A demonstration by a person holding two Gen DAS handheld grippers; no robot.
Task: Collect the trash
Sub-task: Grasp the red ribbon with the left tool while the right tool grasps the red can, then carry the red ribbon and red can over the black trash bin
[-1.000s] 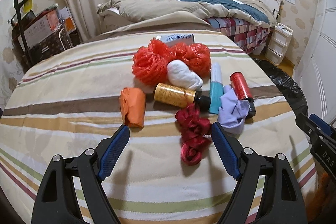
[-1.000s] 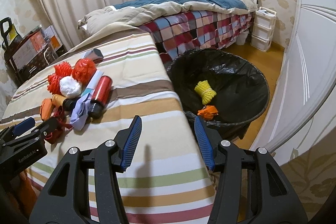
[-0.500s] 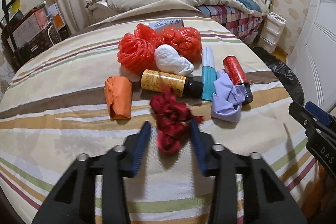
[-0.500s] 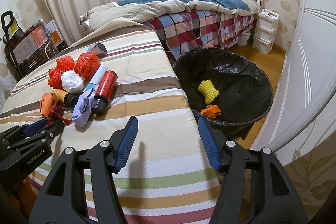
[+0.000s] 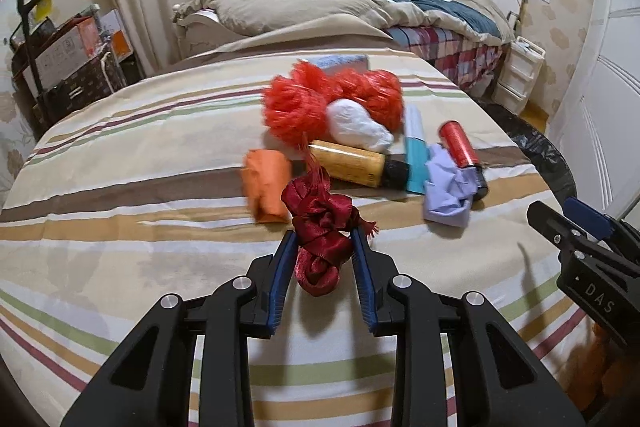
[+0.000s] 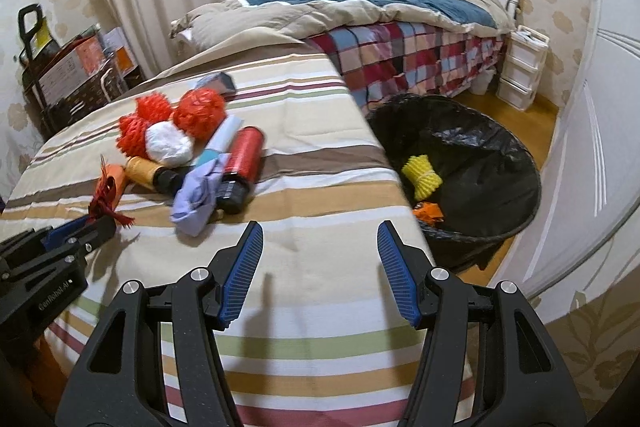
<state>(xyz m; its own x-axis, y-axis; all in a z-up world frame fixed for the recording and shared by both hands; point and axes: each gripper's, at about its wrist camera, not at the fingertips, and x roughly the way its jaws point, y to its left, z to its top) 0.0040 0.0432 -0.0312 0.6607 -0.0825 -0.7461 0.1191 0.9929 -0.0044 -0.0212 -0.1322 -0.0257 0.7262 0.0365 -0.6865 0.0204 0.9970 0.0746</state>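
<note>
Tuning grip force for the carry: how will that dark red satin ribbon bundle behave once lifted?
Likely floppy: the dark red satin ribbon bundle is loose loops, squeezed in the left tool. Probably light for its bulk, being thin ribbon. Its shiny fabric and frayed end suggest a loop could slip free and dangle.

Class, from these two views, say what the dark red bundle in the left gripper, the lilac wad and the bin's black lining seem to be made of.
Dark red bundle: likely satin ribbon; glossy folds, frayed threads at its ends.
Lilac wad: probably tissue or thin paper, possibly cloth; matte, sharply crumpled.
Black lining: thin plastic film, shiny and wrinkled.
</note>
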